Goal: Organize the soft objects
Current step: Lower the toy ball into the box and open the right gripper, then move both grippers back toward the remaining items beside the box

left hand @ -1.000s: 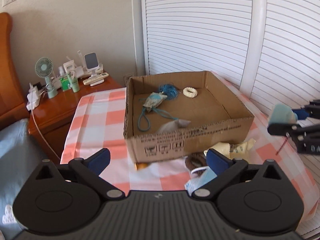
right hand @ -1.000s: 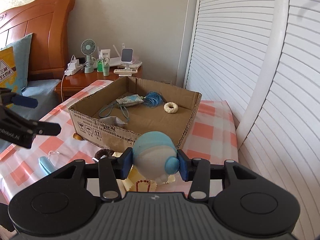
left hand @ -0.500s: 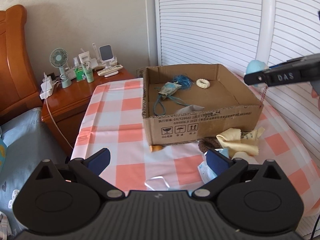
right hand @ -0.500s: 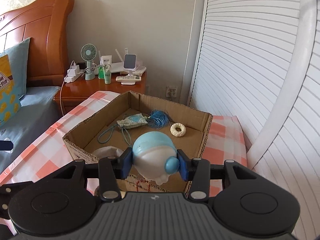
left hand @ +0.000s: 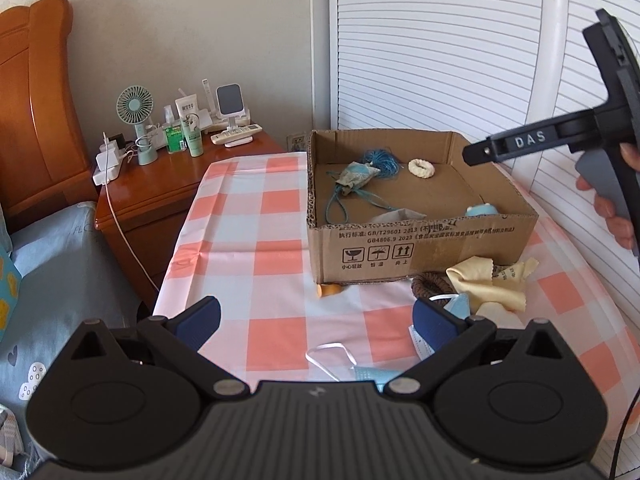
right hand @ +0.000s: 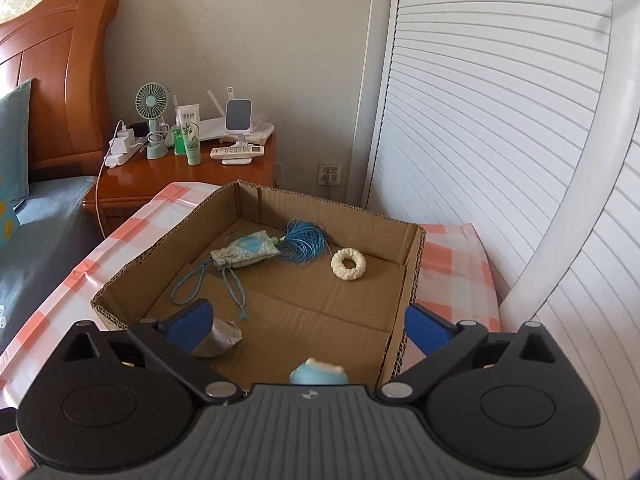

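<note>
An open cardboard box (left hand: 424, 248) (right hand: 416, 256) stands on the checked tablecloth. In it lie a blue-and-white plush toy (left hand: 481, 211) (right hand: 319, 374) at the near right corner, a blue tassel pouch (right hand: 246, 254), a cream ring (right hand: 348, 264) and a grey cloth (right hand: 218, 340). My right gripper (right hand: 306, 326) is open and empty above the box, over the plush toy. My left gripper (left hand: 316, 322) is open and empty over the cloth in front of the box. A yellow cloth (left hand: 486, 284), a brown ring (left hand: 430, 285) and a blue face mask (left hand: 452, 308) lie before the box.
A wooden nightstand (left hand: 160, 184) with a fan, bottles and a remote stands behind the table at the left. A bed with a wooden headboard (left hand: 32, 112) is at the far left. White louvred doors (left hand: 440, 60) close off the right side.
My right gripper has opened and let go of the plush toy, which now lies in the box. The left gripper has drawn back from the box.
</note>
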Demonstrator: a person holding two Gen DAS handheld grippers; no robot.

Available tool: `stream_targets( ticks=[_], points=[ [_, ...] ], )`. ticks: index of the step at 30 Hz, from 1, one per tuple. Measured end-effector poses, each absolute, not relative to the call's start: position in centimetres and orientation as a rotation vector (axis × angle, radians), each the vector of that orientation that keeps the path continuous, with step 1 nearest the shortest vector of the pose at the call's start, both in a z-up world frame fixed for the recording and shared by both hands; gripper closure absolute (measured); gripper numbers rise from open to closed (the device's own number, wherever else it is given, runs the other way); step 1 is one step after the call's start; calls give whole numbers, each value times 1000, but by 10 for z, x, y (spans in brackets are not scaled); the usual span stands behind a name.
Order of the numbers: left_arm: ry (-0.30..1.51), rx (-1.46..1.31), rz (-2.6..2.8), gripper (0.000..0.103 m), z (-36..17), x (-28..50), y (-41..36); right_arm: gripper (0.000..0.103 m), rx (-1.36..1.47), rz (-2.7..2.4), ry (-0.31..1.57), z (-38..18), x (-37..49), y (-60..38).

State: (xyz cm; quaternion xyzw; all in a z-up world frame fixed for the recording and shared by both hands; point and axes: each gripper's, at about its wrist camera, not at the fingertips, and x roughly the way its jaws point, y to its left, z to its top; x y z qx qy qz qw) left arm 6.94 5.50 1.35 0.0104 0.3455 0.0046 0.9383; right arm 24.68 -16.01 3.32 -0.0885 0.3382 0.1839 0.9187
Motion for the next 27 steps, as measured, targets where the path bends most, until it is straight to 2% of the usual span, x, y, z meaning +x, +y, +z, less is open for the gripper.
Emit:
stream_targets(
  ticks=[11,19,27],
  points=[
    [707,15,6,1,13,64,54,0,-126,300,718,28,204,-179],
    [740,9,15,1,3,70,57,0,-60,236,767,-1,161,-193],
    [798,13,29,1,-19,96,62,0,-130,216,812,-29,140,-184]
  ],
)
